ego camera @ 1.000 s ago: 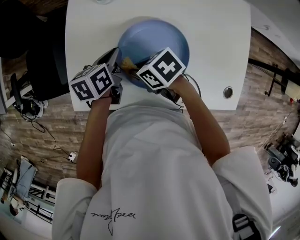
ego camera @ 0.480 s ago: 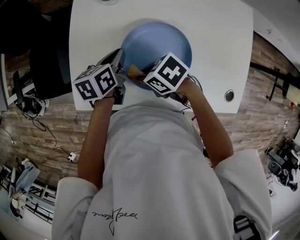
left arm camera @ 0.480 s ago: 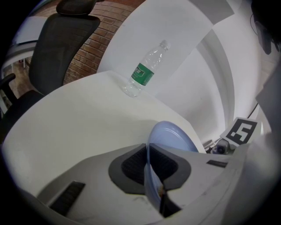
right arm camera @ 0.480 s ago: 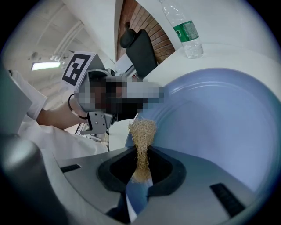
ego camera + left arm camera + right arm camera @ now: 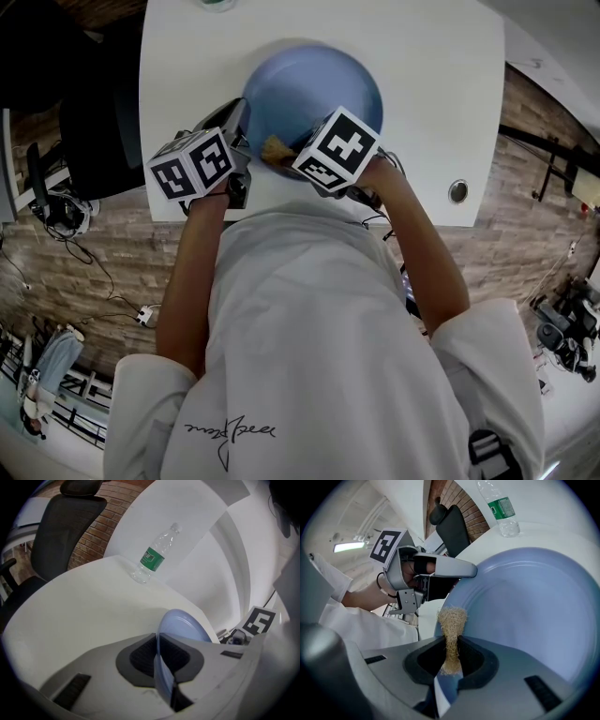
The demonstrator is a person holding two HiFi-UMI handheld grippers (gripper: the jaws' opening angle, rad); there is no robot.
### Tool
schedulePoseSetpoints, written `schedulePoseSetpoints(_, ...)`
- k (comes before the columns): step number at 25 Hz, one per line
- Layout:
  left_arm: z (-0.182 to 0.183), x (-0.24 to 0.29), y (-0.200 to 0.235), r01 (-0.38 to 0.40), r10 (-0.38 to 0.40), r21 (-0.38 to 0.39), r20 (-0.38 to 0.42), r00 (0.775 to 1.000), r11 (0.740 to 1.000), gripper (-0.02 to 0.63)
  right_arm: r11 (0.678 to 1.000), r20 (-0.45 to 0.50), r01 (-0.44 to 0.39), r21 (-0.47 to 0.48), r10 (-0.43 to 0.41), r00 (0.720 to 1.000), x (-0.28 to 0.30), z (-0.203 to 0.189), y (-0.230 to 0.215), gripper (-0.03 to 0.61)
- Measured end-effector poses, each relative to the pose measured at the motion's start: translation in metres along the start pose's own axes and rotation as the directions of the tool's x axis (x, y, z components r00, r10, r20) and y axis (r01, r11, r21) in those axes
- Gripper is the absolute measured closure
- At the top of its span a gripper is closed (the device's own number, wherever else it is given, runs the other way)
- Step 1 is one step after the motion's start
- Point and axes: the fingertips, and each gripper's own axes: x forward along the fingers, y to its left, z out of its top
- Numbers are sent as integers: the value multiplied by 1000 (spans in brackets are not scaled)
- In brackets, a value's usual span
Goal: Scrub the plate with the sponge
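- Clamping the round pale-blue plate (image 5: 525, 616) by its rim, our left gripper (image 5: 159, 663) steadies it near the white table's (image 5: 431, 94) front edge.
- Our right gripper (image 5: 451, 656) pinches the tan fibrous sponge (image 5: 451, 620), apparently touching the plate's face.
- We judge scrubbing under way, not finished.

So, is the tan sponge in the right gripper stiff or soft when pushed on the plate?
Probably soft: the sponge is pinched thin in the right gripper and flares out above its pads. Its loose fibres look light and would likely bend against the plate.
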Motion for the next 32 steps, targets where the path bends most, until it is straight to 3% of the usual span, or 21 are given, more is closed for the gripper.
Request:
schedulePoseSetpoints(15, 0, 1, 2, 0, 0, 2, -1, 1000, 1000, 595, 998, -115, 15, -68, -23, 993, -9, -25, -3, 526)
schedulePoseSetpoints(32, 0, 2, 2, 0, 0, 6, -2, 1000, 1000, 595, 991, -181, 69, -116, -89, 979, -24, -43, -16, 526)
